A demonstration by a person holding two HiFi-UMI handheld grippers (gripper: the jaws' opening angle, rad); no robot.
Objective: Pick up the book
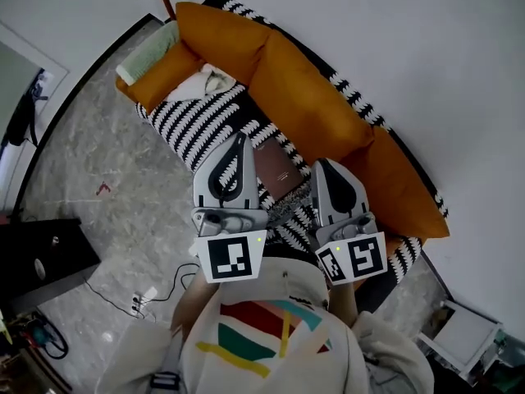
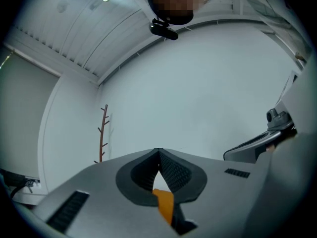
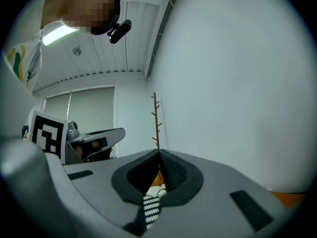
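Observation:
A brown book point(image 1: 276, 167) lies flat on the black-and-white striped cover point(image 1: 197, 121) of an orange sofa point(image 1: 312, 97). In the head view it shows between my two grippers, which hover over the seat's front edge. My left gripper point(image 1: 239, 138) is just left of the book, my right gripper point(image 1: 321, 164) just right of it. Both point level toward the sofa back and the white wall. The left gripper point(image 2: 159, 151) has its jaws closed tip to tip with nothing between them. The right gripper point(image 3: 159, 152) is likewise closed and empty. Neither touches the book.
A green pillow point(image 1: 148, 52) and a white cushion point(image 1: 203, 79) lie at the sofa's far end. A black cabinet point(image 1: 41, 257) and a power strip point(image 1: 141, 300) with a cable sit on the marble floor to the left. A bare branch stand point(image 2: 102, 133) rises by the wall.

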